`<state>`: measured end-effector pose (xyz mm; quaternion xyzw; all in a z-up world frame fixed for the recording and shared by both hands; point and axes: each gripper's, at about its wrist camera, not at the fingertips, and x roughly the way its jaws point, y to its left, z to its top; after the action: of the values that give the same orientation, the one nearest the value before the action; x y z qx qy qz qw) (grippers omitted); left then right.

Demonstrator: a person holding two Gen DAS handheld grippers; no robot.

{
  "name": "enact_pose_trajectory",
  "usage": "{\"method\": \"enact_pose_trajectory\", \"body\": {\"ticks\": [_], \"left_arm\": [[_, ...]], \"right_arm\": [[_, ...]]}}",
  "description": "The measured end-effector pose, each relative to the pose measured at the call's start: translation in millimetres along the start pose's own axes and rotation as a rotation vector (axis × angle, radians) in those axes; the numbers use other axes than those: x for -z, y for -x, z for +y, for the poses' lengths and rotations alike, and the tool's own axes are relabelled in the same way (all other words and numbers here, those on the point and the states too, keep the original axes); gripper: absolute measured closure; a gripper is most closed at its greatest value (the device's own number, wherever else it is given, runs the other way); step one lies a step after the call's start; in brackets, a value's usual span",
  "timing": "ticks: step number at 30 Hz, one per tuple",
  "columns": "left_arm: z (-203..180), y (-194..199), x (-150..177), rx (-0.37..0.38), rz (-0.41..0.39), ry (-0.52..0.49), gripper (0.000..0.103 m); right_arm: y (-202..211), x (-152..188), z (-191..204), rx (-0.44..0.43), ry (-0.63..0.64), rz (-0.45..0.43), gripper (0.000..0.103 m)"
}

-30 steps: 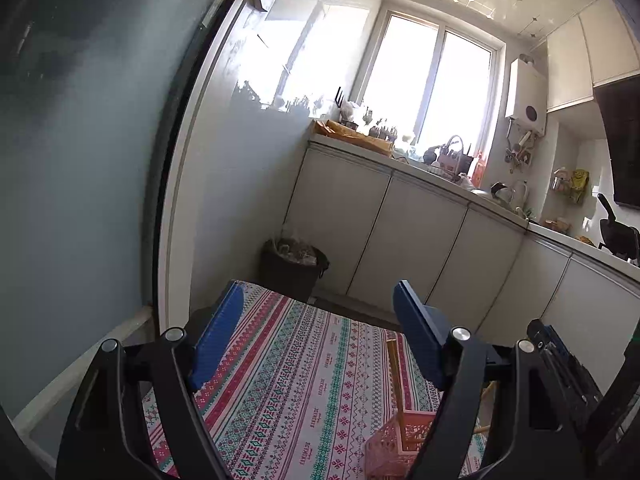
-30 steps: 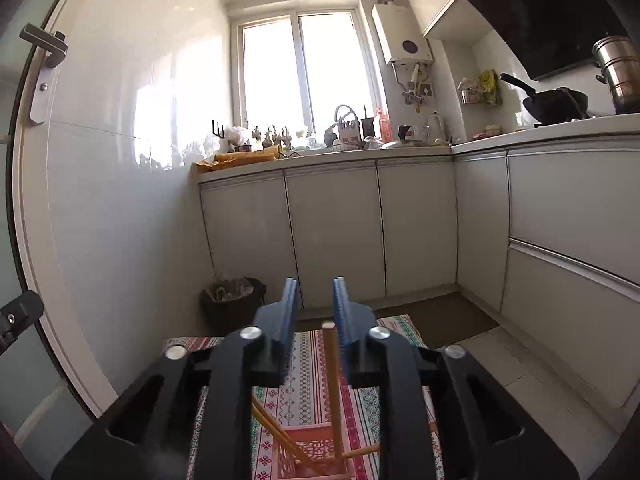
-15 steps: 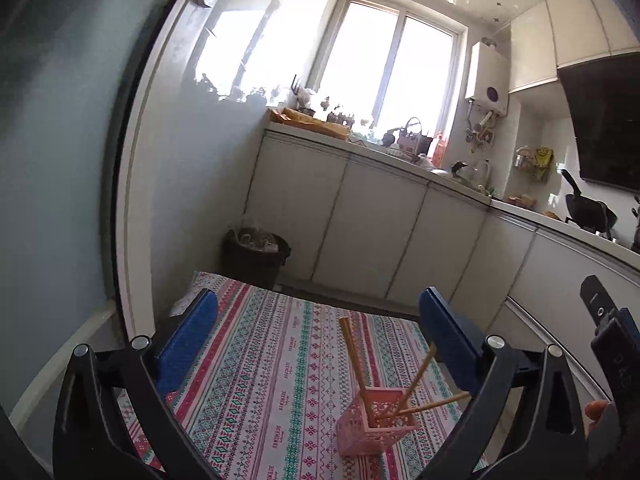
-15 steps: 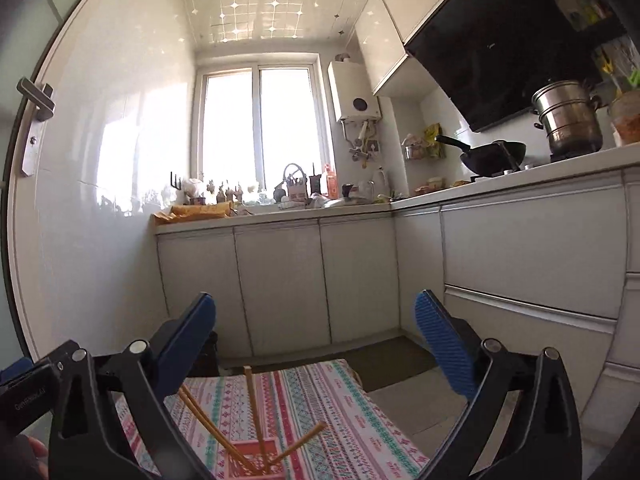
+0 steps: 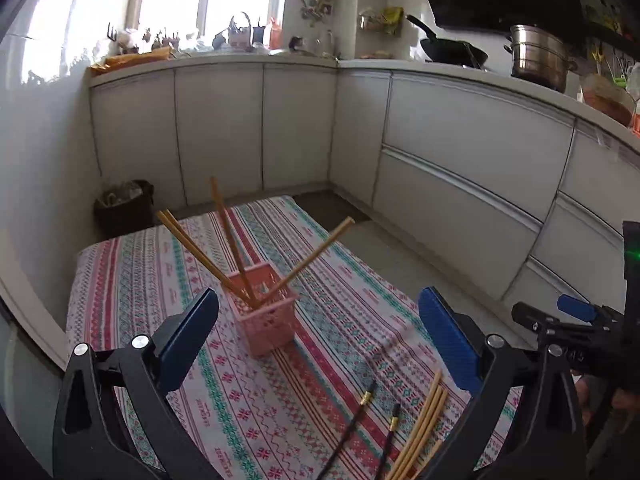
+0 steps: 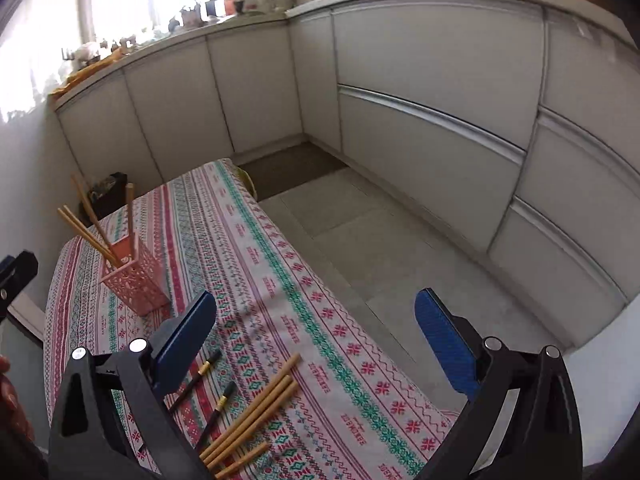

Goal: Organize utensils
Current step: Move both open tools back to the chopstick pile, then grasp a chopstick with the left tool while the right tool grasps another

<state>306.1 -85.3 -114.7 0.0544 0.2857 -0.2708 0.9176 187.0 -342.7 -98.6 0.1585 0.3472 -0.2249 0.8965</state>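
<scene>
Both my left tongs (image 5: 318,338) and right tongs (image 6: 316,338) have just sprung wide, empty; my chopstick now stands in the pink basket (image 5: 266,312), so loose chopsticks (image 6: 256,416) on the surface (image 6: 320,320) come next.

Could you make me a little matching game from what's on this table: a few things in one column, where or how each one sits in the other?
Things:
1. pink basket
2. wooden chopsticks in the basket
3. black chopsticks
4. loose wooden chopsticks

Places or states:
A. lying flat, with gold bands
B. standing on the striped tablecloth
C. leaning upright, fanned apart
D. lying flat in a bunch, right of the black pair

Pairs: 1-B, 2-C, 3-A, 4-D
</scene>
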Motion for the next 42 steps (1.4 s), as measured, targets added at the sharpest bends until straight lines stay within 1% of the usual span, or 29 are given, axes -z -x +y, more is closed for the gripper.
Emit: {"method": "enact_pose_trajectory", "body": {"ticks": [3,5,7,9,11,12,16,17,19,21,23,24,25,27,29,31,32,34,37,39,40,42], "left_arm": [[-20.6,-21.6,16.8,0.055,0.129,-0.069,0.007],[-38.7,-35.6,29.9,0.078,0.197,-0.13,0.007],[-54.2,-51.0,39.2,0.091,0.248,-0.148,0.007],[-67.0,-69.2,45.1,0.143,0.318,-0.145,0.007],[-78.9,-88.3,50.7,0.187,0.392,-0.176,0.008],[-85.4,-97.5,54.1,0.187,0.425,-0.21,0.01],[-116.4,-138.1,68.8,0.16,0.573,-0.419,0.026],[-123.8,-145.6,73.0,0.167,0.599,-0.447,0.026],[-131.5,-160.5,75.8,0.18,0.642,-0.471,0.026],[-137.8,-174.9,78.6,0.18,0.676,-0.485,0.03],[-139.0,-187.7,79.0,0.166,0.711,-0.484,0.039],[-138.9,-194.4,80.5,0.155,0.729,-0.483,0.041],[-139.0,-199.3,81.3,0.153,0.744,-0.48,0.046],[-140.7,-206.1,83.8,0.182,0.777,-0.472,0.051],[-143.9,-210.7,86.7,0.202,0.805,-0.48,0.058],[-147.1,-214.1,87.7,0.208,0.817,-0.492,0.06],[-148.2,-215.4,87.0,0.215,0.824,-0.494,0.063],[-150.1,-219.1,86.0,0.22,0.848,-0.498,0.063],[-153.8,-228.8,83.7,0.223,0.91,-0.497,0.063],[-162.8,-232.4,82.2,0.231,0.94,-0.508,0.064],[-163.9,-233.7,81.8,0.233,0.952,-0.515,0.065],[-169.0,-236.5,81.1,0.245,0.968,-0.545,0.074]], "right_arm": [[-8.8,-0.2,-19.6,0.037,-0.038,0.027,0.006],[-16.5,-0.1,-34.8,0.057,-0.092,0.073,0.006],[-24.5,-0.1,-53.1,0.025,-0.174,0.139,0.006],[-30.4,1.2,-68.5,0.006,-0.255,0.188,0.006],[-34.9,3.1,-81.0,0.016,-0.314,0.221,0.006],[-37.2,3.4,-84.7,0.019,-0.331,0.236,0.006],[-41.2,5.5,-94.0,0.028,-0.349,0.265,0.006],[-41.4,6.0,-95.5,0.021,-0.354,0.268,0.006],[-43.3,5.9,-99.5,0.014,-0.368,0.278,0.006],[-46.0,6.2,-104.7,-0.005,-0.392,0.3,0.006],[-50.7,7.1,-110.4,-0.028,-0.419,0.328,0.006],[-51.5,7.6,-112.3,-0.038,-0.431,0.336,0.006],[-51.4,7.3,-113.5,-0.043,-0.436,0.337,0.006],[-49.4,4.9,-115.1,-0.047,-0.432,0.328,0.006],[-48.1,3.7,-117.0,-0.05,-0.437,0.322,0.006],[-46.7,3.5,-121.6,-0.043,-0.452,0.317,0.006],[-46.3,3.4,-123.9,-0.044,-0.463,0.316,0.006],[-47.8,2.9,-127.3,-0.047,-0.48,0.319,0.006],[-47.9,3.6,-130.6,-0.056,-0.498,0.324,0.006],[-47.9,3.8,-131.3,-0.05,-0.502,0.323,0.006],[-48.1,4.0,-131.7,-0.048,-0.505,0.323,0.006],[-49.0,4.4,-132.3,-0.043,-0.511,0.326,0.006]]}}
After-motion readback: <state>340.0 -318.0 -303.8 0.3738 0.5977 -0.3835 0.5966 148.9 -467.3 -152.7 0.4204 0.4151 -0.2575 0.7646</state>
